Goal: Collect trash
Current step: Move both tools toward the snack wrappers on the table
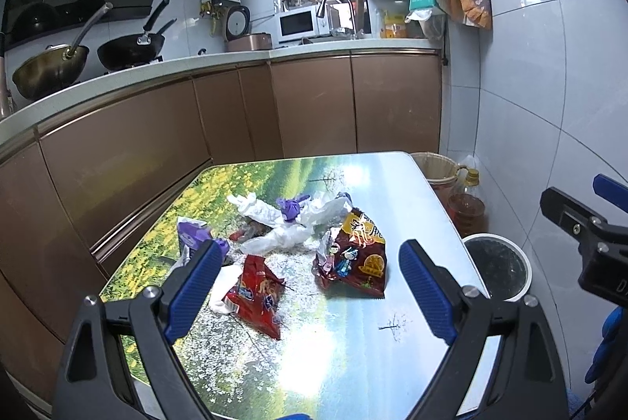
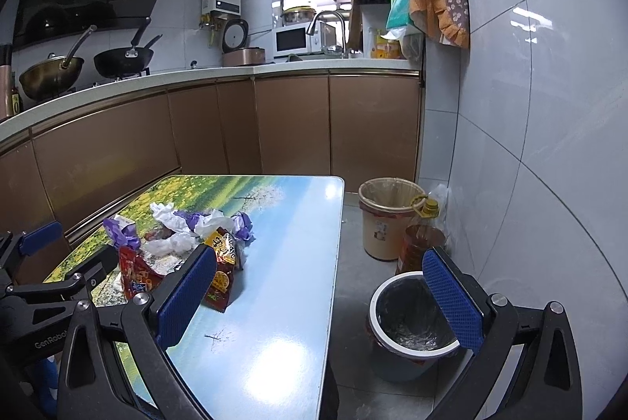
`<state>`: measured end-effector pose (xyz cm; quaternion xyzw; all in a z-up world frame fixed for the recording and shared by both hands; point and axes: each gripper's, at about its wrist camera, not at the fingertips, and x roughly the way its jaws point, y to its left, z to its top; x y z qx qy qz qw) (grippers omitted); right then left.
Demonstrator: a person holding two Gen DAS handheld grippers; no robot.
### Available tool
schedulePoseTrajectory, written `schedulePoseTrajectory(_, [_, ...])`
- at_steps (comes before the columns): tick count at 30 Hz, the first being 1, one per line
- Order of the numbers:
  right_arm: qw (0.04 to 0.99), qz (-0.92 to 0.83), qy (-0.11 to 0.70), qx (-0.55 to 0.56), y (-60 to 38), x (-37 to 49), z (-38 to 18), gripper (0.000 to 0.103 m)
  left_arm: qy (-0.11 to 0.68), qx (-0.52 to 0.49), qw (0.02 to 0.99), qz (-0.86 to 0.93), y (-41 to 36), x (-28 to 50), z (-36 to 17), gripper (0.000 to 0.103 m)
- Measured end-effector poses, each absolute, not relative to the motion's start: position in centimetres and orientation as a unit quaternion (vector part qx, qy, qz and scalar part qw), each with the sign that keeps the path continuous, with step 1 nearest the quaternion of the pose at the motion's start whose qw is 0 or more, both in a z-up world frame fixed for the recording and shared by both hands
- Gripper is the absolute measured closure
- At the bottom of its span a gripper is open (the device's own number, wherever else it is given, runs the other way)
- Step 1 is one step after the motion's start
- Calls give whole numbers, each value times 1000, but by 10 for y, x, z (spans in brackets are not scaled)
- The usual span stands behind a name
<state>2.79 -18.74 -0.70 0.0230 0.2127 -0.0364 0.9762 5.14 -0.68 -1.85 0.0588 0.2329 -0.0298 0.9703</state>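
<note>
On worktop [image 1: 392, 361]: wrappers [image 1: 353, 255] heaped at 12 o'clock | left claw [image 1: 310, 271] agape, empty, facing heap | right claw [image 2: 325, 286] agape, empty, toward bin [image 2: 412, 314] at 3 o'clock

table [image 1: 353, 361] printed with yellow-green meadow and blue sky scene; two snack bags [image 1: 351, 255] red with cartoon print; wrappers [image 1: 290, 208] purple, tissues [image 1: 274, 220] white; bin [image 2: 412, 325] white rim, black liner; second bin [image 2: 386, 220] beige; gripper pads [image 2: 451, 298] blue, cabinets [image 1: 314, 106] brown, wall tiles [image 2: 530, 106] pale grey
</note>
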Motion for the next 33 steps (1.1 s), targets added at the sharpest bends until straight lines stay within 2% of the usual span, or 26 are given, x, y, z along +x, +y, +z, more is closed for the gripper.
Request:
schedulePoseTrajectory(22, [958,-24,284,21,-187,99,-35,0,294,42,953,-60,-3,123,-56,11])
schedulePoseTrajectory(31, [946,21,324,15,-165,137,-53,1,321,26,945,-55,25,150,-73,11])
schedulePoseTrajectory(33, [942,34,334,12,-159,146,-57,3,321,16,945,-52,39,152,-73,11])
